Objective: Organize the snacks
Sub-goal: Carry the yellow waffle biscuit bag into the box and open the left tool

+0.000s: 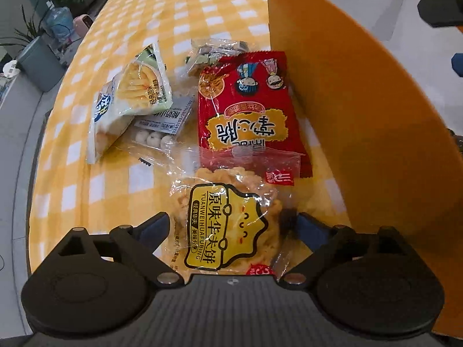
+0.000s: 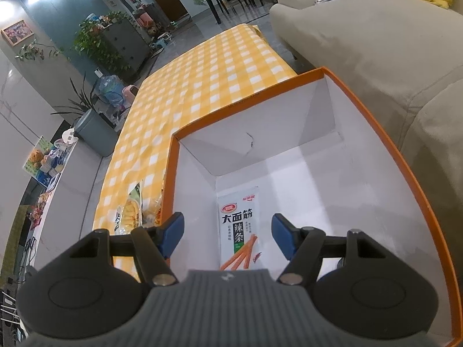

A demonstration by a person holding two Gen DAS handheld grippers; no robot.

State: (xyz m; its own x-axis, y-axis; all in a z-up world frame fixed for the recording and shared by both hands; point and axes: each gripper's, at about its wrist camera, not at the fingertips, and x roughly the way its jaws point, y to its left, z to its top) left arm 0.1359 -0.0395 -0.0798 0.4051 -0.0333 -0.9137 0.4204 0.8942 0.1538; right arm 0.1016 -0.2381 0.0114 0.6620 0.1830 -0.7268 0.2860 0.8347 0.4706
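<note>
We had the left gripper spread wide astride the waffle pkt, pads apart from the wrapper, so pick-up looked like the step in hand; next we'd need to squeeze gently w/o crushing it. Beyond lay the red pkt, fries pkt and a clear pkt on the checked cloth. Our right gripper hung open, holding nothing, over the orange box, w/ 1 spicy-strip pkt inside.

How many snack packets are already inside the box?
1: a white spicy-strip packet lies on the floor of the orange box. The near corners are hidden, so more may be there.
</note>
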